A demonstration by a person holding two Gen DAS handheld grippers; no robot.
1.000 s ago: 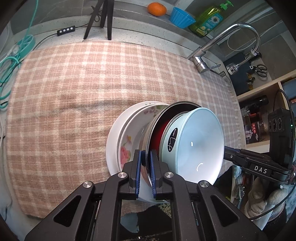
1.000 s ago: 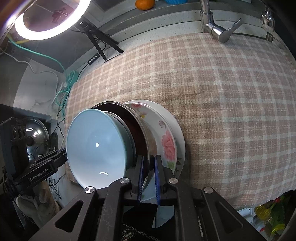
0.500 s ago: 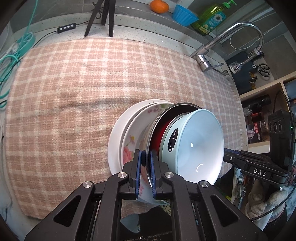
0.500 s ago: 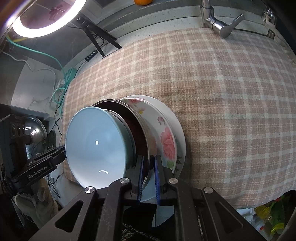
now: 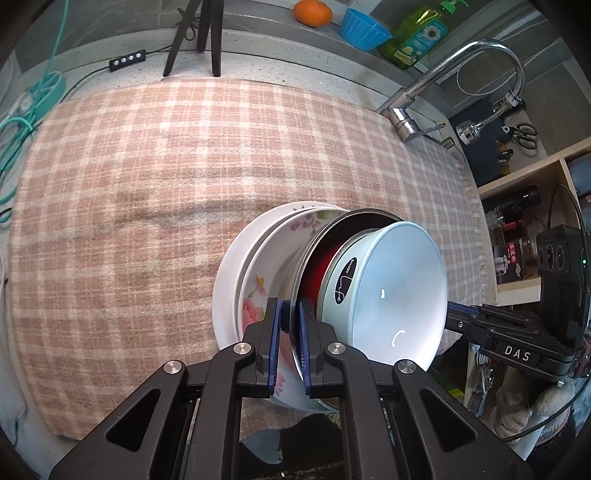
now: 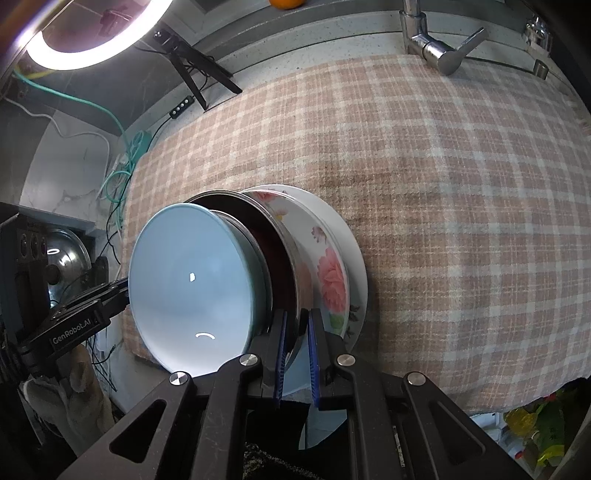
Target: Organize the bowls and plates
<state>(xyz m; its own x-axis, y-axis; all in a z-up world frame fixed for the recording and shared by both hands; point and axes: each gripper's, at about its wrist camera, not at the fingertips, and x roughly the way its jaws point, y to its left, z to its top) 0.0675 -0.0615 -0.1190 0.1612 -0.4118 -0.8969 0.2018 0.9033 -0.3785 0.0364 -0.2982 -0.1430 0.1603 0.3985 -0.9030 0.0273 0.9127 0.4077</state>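
Observation:
A stack of dishes is held between both grippers above the checked cloth (image 5: 155, 177): a white plate (image 5: 231, 266), a flowered plate (image 5: 255, 295), a metal bowl with a red inside (image 5: 314, 266) and a light blue bowl (image 5: 399, 291) nested on top. My left gripper (image 5: 290, 328) is shut on the metal bowl's rim. My right gripper (image 6: 297, 339) is shut on the same rim from the opposite side, with the blue bowl (image 6: 192, 288), the flowered plate (image 6: 332, 280) and the white plate (image 6: 354, 251) to either side of it. Each gripper shows in the other's view.
A tap (image 5: 443, 88) stands at the cloth's far right edge. An orange (image 5: 313, 13), a blue cup (image 5: 364, 29) and a soap bottle (image 5: 421, 33) sit on the back ledge. A tripod (image 5: 195, 37) and ring light (image 6: 88, 40) stand at the back. Shelves (image 5: 524, 221) are to the right.
Both grippers have carried the dish stack slightly forward over the cloth. The grip on the rim is unchanged.

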